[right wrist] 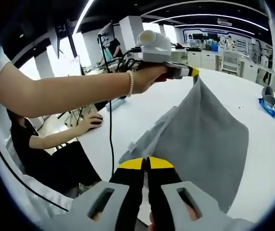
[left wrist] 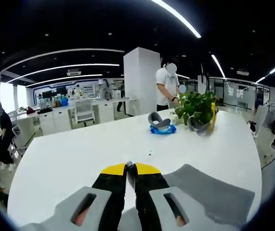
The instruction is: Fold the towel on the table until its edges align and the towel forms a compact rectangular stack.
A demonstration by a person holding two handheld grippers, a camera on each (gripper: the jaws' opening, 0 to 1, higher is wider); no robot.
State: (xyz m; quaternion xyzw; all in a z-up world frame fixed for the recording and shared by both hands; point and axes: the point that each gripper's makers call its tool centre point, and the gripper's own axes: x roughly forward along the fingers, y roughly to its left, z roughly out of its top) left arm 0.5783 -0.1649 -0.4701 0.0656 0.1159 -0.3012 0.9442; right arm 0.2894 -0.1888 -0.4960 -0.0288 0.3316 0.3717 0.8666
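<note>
Right gripper (right wrist: 146,162) is closed on the near towel (right wrist: 209,139) edge; left gripper (left wrist: 131,167) is closed on a far corner, lifted above the table (left wrist: 80,154).

A potted plant (left wrist: 196,107) stands beside a blue-based object (left wrist: 162,126).

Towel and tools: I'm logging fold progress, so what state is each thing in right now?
Towel: unfolded, one corner lifted off the table, the rest draped down onto it.
Left tool: shut on the towel's raised corner.
Right tool: shut on the towel's near edge.
Table: white, towel partly resting on it.
</note>
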